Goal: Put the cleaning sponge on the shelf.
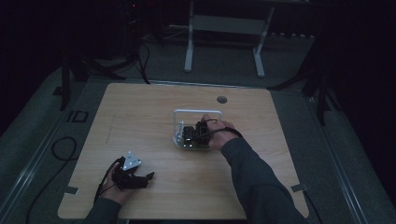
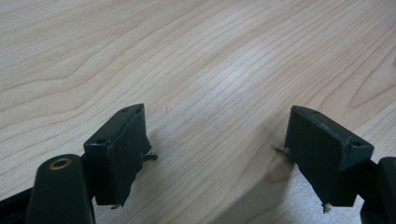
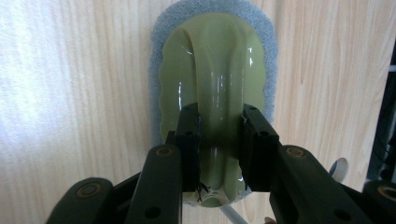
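Between the right gripper jaws, clamped: scrubber handle, running lengthwise away; left gripper gapes empty.

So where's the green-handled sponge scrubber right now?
The sponge scrubber sits clamped by its handle between the right tongs, flat against the wooden table; in the high view that hand is mid-table, at the white wire rack.

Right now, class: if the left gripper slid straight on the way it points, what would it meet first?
Nothing, it seems: the left gripper is open and low over the bare wooden table, and its way looks free, though depth is unclear.
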The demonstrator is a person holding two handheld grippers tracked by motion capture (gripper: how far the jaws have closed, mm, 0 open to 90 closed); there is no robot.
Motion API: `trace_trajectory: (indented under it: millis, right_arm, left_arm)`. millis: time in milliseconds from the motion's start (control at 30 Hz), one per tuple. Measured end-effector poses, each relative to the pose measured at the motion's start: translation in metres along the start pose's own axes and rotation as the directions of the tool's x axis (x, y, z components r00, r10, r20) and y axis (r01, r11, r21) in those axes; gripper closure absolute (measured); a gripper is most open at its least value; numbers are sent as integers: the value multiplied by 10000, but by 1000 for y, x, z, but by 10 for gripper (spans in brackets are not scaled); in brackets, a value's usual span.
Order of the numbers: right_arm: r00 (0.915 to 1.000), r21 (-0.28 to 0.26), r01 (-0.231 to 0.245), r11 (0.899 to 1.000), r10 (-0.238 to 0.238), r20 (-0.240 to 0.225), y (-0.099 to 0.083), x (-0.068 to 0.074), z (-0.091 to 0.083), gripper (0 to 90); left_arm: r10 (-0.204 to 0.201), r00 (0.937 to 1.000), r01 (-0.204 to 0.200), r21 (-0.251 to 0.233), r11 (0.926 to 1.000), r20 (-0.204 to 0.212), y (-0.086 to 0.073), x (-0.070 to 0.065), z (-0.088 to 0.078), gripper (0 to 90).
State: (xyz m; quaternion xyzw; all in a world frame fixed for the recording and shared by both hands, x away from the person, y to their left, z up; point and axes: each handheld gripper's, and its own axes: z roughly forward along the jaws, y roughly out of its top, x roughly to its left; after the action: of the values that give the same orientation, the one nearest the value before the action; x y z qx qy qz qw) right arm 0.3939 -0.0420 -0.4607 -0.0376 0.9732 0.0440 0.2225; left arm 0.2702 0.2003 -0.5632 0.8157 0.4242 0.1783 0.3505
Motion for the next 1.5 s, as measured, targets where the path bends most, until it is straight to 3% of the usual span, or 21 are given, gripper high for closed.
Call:
trace_trajectory:
  millis: [233,1133,1433,1500]
  right_arm:
    - [9999,149,95,9998,-96,66,1,1,5,716]
    - [9967,132,-431,9990,421,687,1,-3,14,715]
    - [9936,135,-559,9983,543,990,0,-5,17,681]
    - [9932,-23,-595,9982,594,999,-1,-5,13,631]
  left_arm:
    - [6,10000,-6,-3,10000,4,0,0,0,215]
    - [-7,10000,7,9,10000,12,0,0,0,215]
    - [-7,10000,7,8,10000,10,0,0,0,214]
    - [-1,10000,1,10,10000,8,0,0,0,215]
